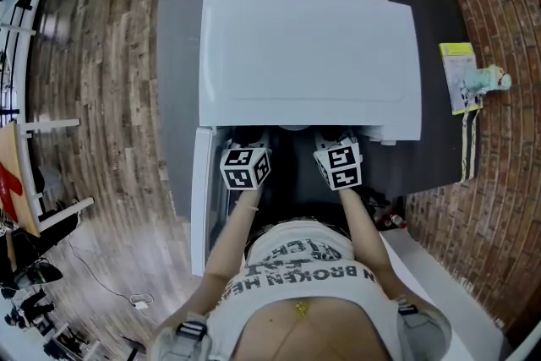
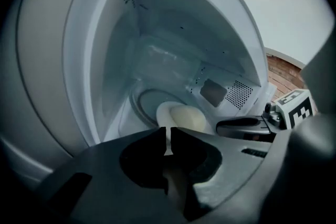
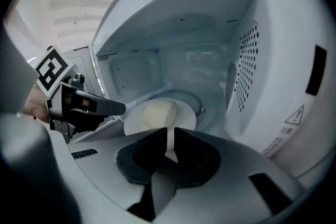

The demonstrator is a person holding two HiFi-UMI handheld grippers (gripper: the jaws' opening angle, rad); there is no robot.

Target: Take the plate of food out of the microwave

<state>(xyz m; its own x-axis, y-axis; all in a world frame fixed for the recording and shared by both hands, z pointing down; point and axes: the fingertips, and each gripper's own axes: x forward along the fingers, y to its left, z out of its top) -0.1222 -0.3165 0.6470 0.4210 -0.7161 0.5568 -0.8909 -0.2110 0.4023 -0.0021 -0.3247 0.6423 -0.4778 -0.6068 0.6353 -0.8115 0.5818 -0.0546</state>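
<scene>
- Head view: from above the person, looking steeply down onto the top of the microwave (image 1: 308, 55)
- Left gripper view: close at the cavity mouth, on the left, facing in and rightward over the left gripper (image 2: 169, 132)
- Right gripper view: close on the right, facing in and leftward over the right gripper (image 3: 171, 136)
- Both gripper views share the cavity floor and the plate (image 2: 181, 117), and each catches the other gripper at its edge
</scene>
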